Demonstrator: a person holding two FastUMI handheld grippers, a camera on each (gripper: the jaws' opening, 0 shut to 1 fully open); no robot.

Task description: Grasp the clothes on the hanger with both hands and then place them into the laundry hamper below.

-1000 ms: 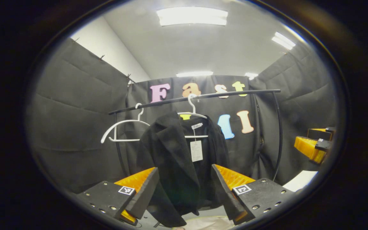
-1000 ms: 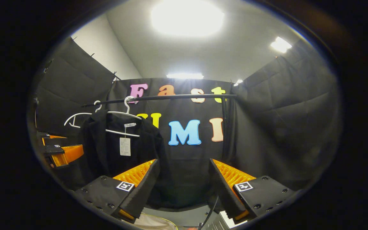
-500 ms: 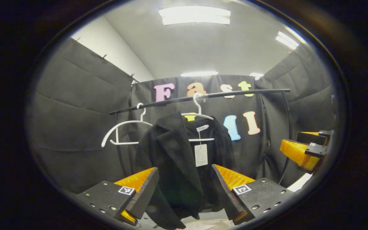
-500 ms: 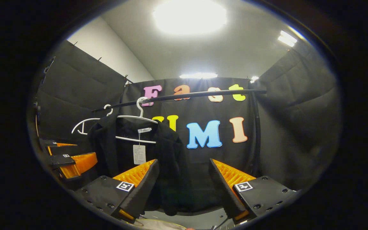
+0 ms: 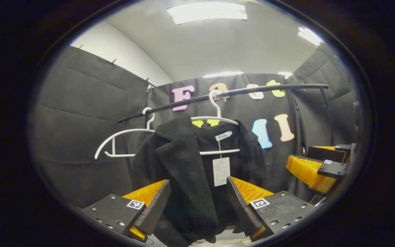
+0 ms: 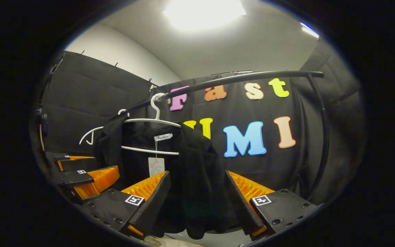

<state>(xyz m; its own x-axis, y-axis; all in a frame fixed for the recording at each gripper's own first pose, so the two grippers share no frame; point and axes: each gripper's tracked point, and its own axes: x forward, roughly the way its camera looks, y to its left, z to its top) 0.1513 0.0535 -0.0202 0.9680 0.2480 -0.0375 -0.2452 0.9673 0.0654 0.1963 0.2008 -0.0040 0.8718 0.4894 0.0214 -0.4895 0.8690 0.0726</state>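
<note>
A black jacket (image 5: 180, 178) with a white paper tag (image 5: 220, 171) hangs on a white hanger (image 5: 218, 118) from the black rail (image 5: 225, 96). My left gripper (image 5: 197, 209) is open, its fingers on either side of the jacket's left front panel, a little short of it. In the right gripper view the same jacket (image 6: 197, 178) hangs from its hanger (image 6: 156, 120), and my right gripper (image 6: 195, 206) is open, framing the jacket's right side. Each gripper appears in the other's view: the right gripper (image 5: 317, 168) and the left gripper (image 6: 87, 176). A pale sliver at the bottom edge may be the hamper (image 5: 218, 243).
An empty white hanger (image 5: 122, 144) hangs on the rail left of the jacket. The rail's upright post (image 6: 322, 137) stands at the right. Black cloth walls close the booth on three sides.
Both grippers have moved forward toward the jacket, which now looks larger and sits between each pair of fingers. The right gripper has swung left to centre on the jacket's right side.
</note>
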